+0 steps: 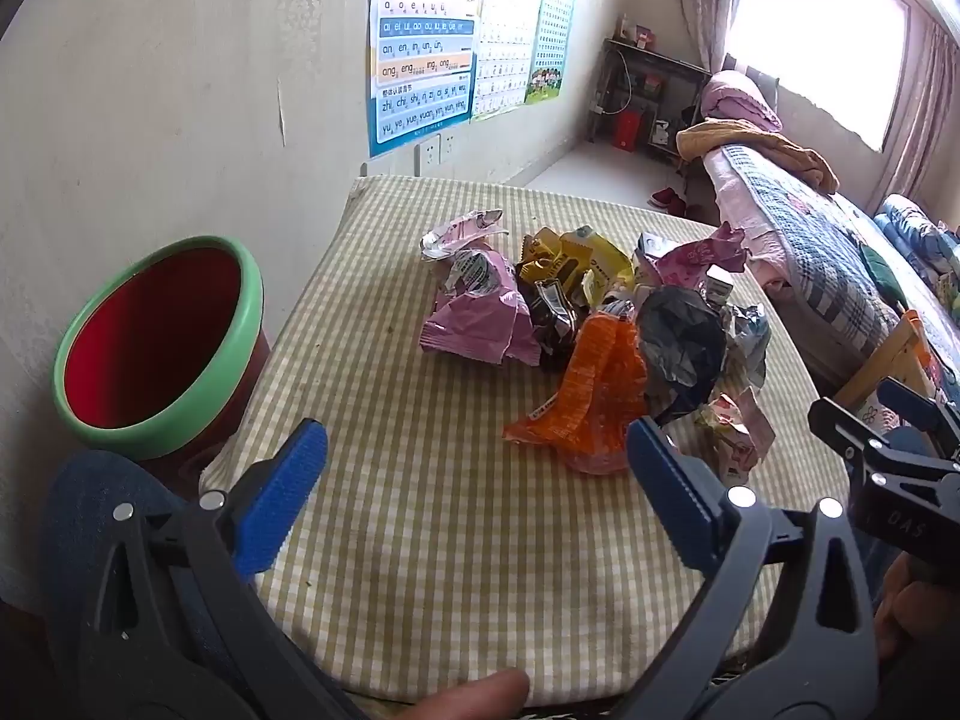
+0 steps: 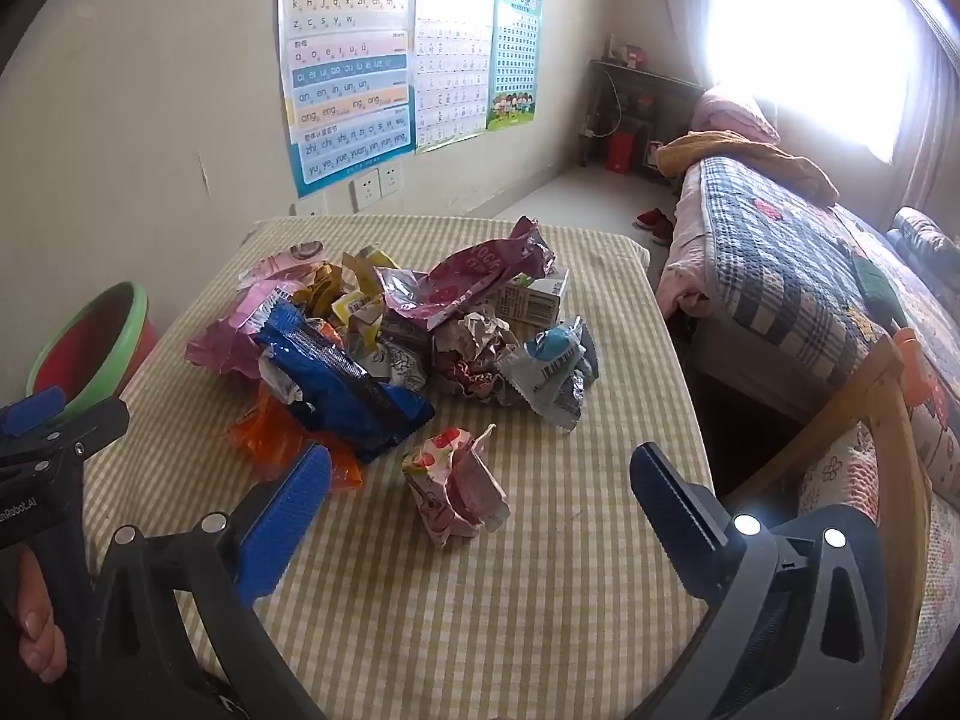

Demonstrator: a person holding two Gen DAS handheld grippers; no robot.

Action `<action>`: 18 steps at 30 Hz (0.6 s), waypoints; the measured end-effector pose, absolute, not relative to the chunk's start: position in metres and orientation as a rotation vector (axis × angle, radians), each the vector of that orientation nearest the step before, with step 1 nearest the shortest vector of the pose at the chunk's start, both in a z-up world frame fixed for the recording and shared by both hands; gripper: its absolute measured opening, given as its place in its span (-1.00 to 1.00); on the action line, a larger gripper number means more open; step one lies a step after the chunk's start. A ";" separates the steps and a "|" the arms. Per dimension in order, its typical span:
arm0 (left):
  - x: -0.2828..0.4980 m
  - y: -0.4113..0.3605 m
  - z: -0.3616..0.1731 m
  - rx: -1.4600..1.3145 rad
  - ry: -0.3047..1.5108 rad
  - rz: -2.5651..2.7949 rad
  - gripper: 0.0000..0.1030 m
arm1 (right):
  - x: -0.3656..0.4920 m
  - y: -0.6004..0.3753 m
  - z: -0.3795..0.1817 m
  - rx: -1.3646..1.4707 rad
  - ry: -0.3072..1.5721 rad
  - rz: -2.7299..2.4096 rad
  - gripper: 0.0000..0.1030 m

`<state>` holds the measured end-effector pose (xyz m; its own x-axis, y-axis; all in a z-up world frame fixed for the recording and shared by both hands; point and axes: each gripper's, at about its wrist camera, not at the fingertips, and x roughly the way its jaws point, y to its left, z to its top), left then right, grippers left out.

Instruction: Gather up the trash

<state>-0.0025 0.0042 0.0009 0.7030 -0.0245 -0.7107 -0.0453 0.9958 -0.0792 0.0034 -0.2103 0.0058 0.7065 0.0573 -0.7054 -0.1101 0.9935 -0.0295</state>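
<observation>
Grippers, left (image 1: 477, 480) and right (image 2: 480, 501), are spread empty; crumpled wrappers (image 2: 384, 348) may be knocked off the bench (image 2: 540, 600), missing the bin (image 1: 162, 342).

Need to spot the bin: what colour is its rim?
The bin's rim is light green, its inside red; the left wrist view shows it best.

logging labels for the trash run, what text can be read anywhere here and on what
"汉语拼音字母表", with "b p m f d" under it: pinyin poster
"ang eng ing ong": same poster
"OCK": pink wrapper
"nRobot.AI": left gripper
"DAS": right gripper
Other two posters, carton, remaining wrappers: too small or blurred.
</observation>
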 end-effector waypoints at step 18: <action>-0.002 0.005 -0.002 -0.101 0.797 0.009 0.90 | 0.004 -0.209 0.005 -0.064 0.787 0.102 0.87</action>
<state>-0.0018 0.0054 -0.0020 0.6990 -0.0297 -0.7145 -0.0463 0.9952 -0.0866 0.0038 -0.2086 0.0046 0.7014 0.0678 -0.7095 -0.1157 0.9931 -0.0195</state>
